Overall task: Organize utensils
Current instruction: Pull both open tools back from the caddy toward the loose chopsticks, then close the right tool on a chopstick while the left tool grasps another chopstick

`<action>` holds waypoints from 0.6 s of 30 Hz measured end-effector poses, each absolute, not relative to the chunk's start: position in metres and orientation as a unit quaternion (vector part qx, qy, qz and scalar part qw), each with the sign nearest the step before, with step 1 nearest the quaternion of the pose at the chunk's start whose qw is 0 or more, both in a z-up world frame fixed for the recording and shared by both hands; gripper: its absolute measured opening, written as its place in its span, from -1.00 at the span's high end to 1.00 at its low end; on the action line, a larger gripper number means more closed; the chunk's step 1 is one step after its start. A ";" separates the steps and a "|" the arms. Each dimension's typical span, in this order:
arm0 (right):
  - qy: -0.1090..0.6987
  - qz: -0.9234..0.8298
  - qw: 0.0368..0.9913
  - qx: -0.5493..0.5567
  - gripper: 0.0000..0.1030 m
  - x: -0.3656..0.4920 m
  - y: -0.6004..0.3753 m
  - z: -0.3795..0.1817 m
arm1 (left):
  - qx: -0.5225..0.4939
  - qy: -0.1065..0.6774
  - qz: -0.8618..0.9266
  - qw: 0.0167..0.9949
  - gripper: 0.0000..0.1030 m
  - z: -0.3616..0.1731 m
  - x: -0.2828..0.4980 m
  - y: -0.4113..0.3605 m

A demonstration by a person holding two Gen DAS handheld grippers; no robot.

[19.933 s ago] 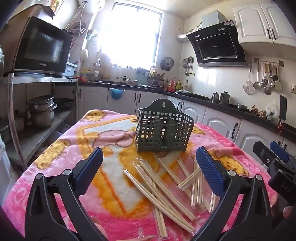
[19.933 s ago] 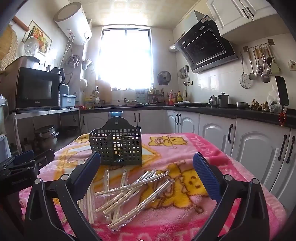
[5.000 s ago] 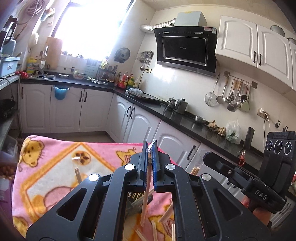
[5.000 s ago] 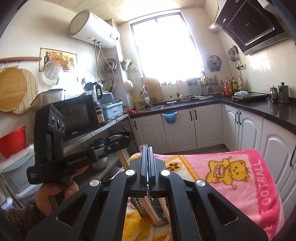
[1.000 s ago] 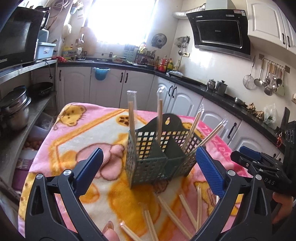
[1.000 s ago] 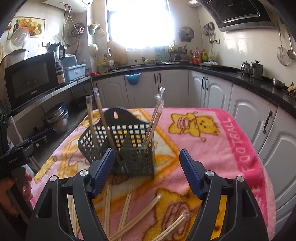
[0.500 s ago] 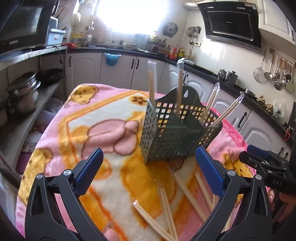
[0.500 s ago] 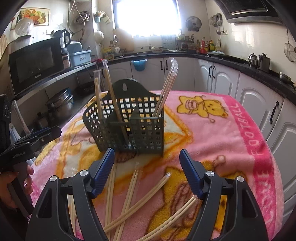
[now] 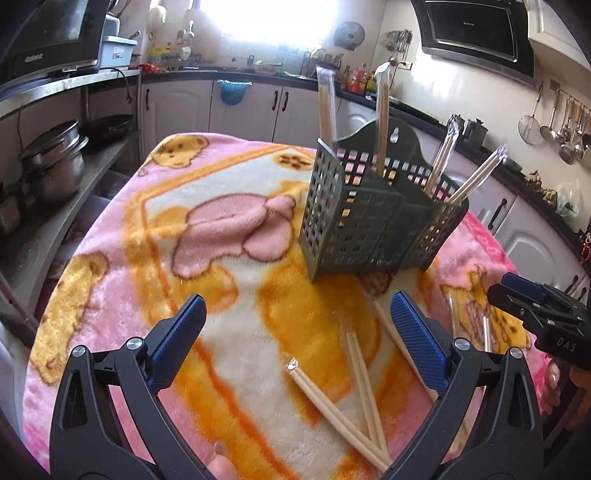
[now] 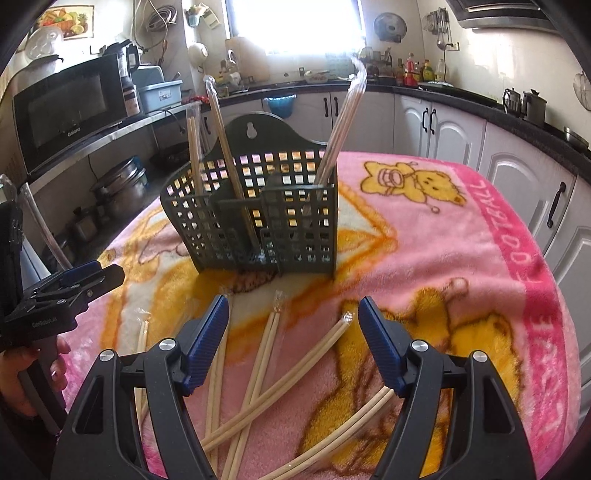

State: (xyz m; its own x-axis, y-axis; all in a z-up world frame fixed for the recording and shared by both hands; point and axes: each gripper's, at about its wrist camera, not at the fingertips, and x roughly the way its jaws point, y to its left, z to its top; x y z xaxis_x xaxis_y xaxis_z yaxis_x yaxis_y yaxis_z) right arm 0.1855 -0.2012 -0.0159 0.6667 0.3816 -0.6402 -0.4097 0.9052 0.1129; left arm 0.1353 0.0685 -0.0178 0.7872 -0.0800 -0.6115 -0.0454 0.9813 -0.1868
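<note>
Bright window (image 9: 258,18), white cabinets (image 10: 439,125), seemingly tiled walls.

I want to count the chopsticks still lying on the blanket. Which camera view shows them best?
The right wrist view: the chopsticks fan out sharply between the open fingers. In the left wrist view the chopsticks are blurred and partly hidden behind a finger.

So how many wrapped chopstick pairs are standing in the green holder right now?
4. One wrapped pair and a second stand near-upright at one end of the holder; a third and fourth lean outward at the other.
</note>
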 end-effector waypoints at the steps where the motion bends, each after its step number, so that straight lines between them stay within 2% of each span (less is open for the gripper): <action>1: 0.350 0.216 0.911 -0.020 -0.36 0.186 -0.202 -0.018 | -0.097 0.329 -0.010 0.939 -0.79 -0.020 0.136 0.069; 13: 0.381 0.195 0.903 -0.016 -0.36 0.198 -0.209 -0.041 | -0.118 0.368 -0.031 0.922 -0.79 -0.046 0.136 0.071; 15: 0.385 0.194 0.902 -0.016 -0.36 0.200 -0.209 -0.043 | -0.122 0.376 -0.037 0.918 -0.70 -0.050 0.137 0.070; 18: 0.389 0.193 0.901 -0.016 -0.36 0.203 -0.209 -0.046 | -0.125 0.389 -0.044 0.912 -0.47 -0.057 0.139 0.067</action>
